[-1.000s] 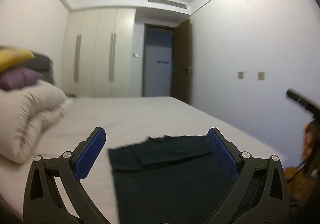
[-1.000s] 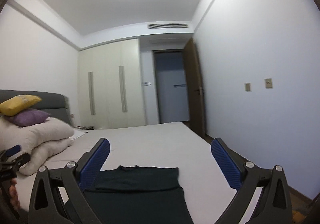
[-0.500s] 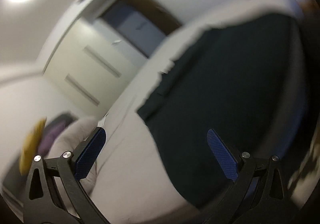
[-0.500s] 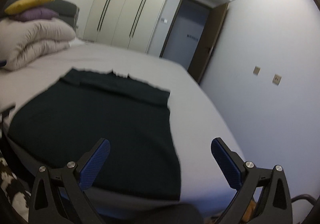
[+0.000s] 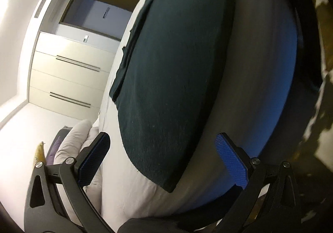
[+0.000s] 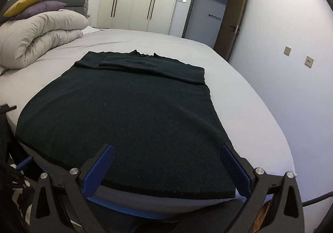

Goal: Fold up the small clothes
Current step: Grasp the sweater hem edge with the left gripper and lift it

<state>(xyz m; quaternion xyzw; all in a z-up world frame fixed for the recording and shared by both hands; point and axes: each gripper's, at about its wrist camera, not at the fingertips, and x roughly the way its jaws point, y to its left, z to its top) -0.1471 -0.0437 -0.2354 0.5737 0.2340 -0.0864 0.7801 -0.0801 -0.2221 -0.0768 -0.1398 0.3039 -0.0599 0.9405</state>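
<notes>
A dark green sweater (image 6: 133, 112) is lying flat on the bed (image 6: 249, 95), sleeves folded across its chest, hem reaching the bed's near edge. The right gripper (image 6: 166, 170) is hovering at that hem near the sweater's right corner — jaws spread, holding nothing. The left gripper (image 5: 164, 162) is sitting rolled sideways by the sweater's left hem corner (image 5: 166, 183) — jaws spread too, empty. A rolled duvet (image 6: 39, 37) is resting beyond the sweater's left shoulder, near the headboard.
</notes>
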